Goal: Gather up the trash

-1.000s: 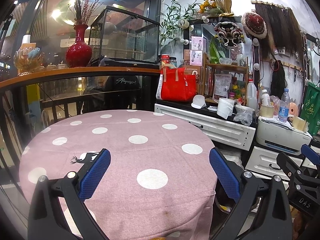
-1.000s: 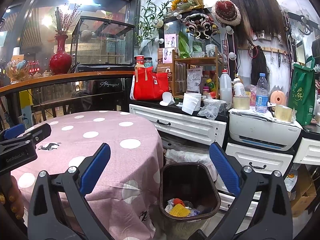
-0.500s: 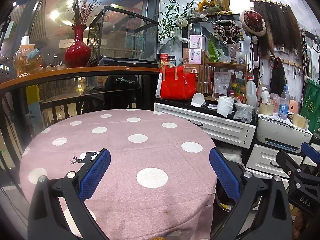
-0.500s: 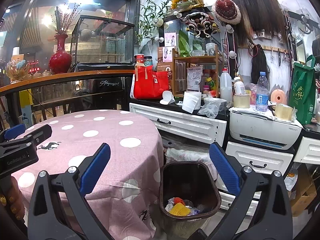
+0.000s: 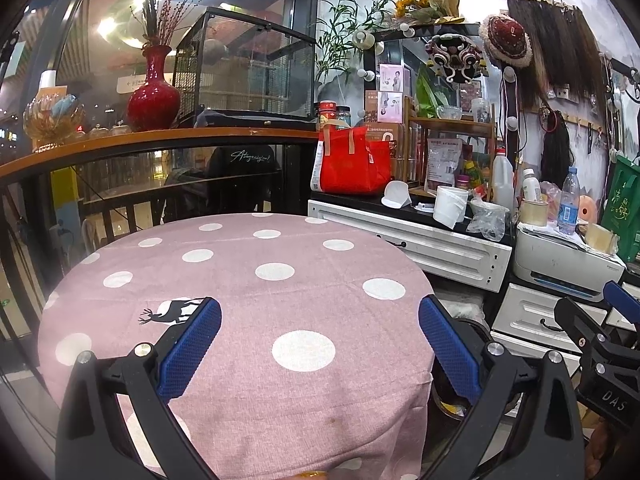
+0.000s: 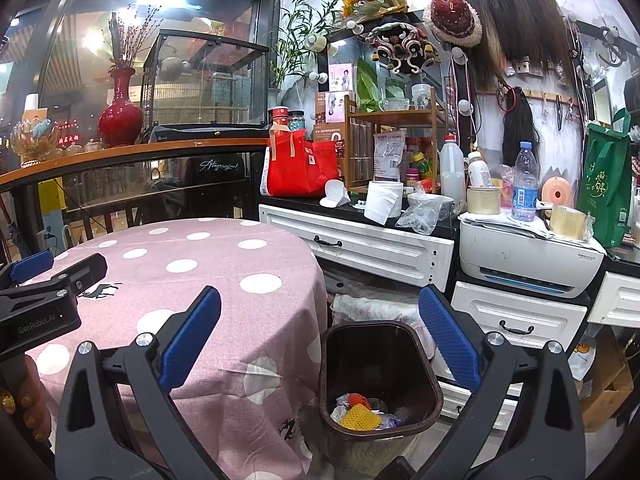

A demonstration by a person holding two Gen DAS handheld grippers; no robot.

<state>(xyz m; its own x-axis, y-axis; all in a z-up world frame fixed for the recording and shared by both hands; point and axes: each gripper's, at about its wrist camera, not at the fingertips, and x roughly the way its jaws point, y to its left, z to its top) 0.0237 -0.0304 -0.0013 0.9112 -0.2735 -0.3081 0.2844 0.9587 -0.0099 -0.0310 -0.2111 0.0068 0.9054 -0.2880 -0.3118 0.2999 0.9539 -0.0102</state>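
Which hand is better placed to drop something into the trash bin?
Right. The right tool, open and empty, looks down over the brown trash bin; the left tool, open too, faces the pink tablecloth.

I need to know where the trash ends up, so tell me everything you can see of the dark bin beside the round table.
The trash bin is dark brown, looks like plastic, with a rounded-rectangular rim and no lid. It stands upright on the floor, between the pink dotted tablecloth and the white drawers. At its bottom lie a yellow mesh piece, something red and crumpled wrappers. Neither gripper touches it.
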